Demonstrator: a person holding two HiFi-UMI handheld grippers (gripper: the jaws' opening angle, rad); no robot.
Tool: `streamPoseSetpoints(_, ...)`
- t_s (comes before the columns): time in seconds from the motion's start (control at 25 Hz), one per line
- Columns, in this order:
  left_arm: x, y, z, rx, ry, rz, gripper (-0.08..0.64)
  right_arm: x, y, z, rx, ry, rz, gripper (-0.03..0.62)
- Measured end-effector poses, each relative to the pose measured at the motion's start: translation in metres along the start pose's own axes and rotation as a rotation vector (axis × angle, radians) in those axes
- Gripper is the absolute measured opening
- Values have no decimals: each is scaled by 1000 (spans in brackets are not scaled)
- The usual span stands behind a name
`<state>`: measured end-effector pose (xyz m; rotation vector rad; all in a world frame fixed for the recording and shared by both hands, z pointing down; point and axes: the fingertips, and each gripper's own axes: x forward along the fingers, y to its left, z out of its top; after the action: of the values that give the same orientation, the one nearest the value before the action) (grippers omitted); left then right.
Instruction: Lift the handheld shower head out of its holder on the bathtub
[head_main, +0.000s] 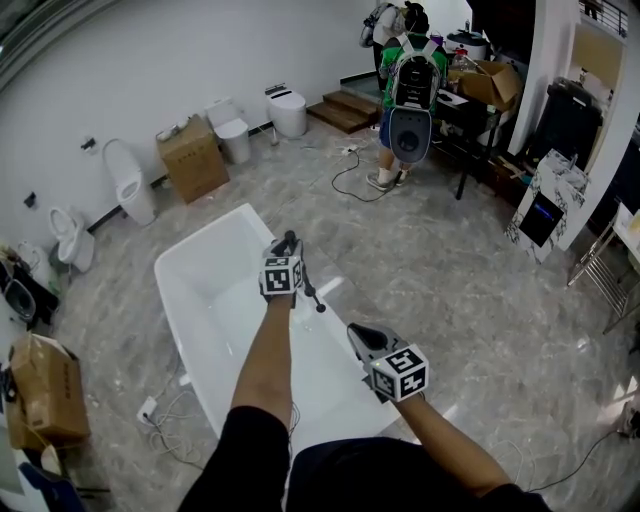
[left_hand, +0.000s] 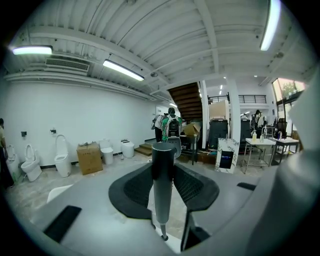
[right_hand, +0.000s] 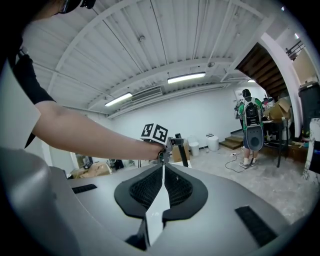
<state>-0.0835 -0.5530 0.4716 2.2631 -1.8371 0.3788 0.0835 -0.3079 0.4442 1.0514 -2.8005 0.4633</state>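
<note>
Bathtub (head_main: 200, 290): white and rectangular, standing on a grey marble-patterned floor; its long axis runs away from the person.
Shower head (left_hand: 162, 185): a dark, slim cylinder held upright over the bathtub's right long rim. It tapers below to a thin rod with a small ball end, which hangs just above the white rim. Whether that end touches the rim cannot be told, and the holder cannot be made out.
Left gripper (left_hand: 162, 170): clamped on the shower head, with a black ribbed pad pressing on each side of the cylinder. It sits above the bathtub's right rim, about midway along it.
Right gripper (right_hand: 162, 167): jaws pressed together with nothing between them. It is raised over the bathtub's near right corner, apart from the shower head and nearer the person than the left gripper.
Cardboard box (head_main: 192, 158): against the white wall beyond the bathtub's far end.
Toilets (head_main: 288, 110): several white fixtures along the same wall, beyond the bathtub's far end.
Second cardboard box (head_main: 45, 390): on the floor, well to the left of the bathtub's near end.
Cable (head_main: 165, 420): white, lying on the floor beside the bathtub's left side.
Person with backpack (head_main: 408, 75): standing well beyond the bathtub's far right, facing away.
</note>
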Motion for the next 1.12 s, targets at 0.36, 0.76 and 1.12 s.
streamPoseSetpoints(0.36, 9, 3, 1, -8, -15, -20, 121, 1, -19, 0, -25, -2, -99, 0)
streamPoseSetpoints(0.76, 13, 7, -2, -9, -14, -23, 121, 2, -29, -3, -50, 14, -118, -1)
streamPoseSetpoints(1.12, 16, 3, -4, -3, -4, -31, 121, 1, -29, -2, -68, 26, -100, -2)
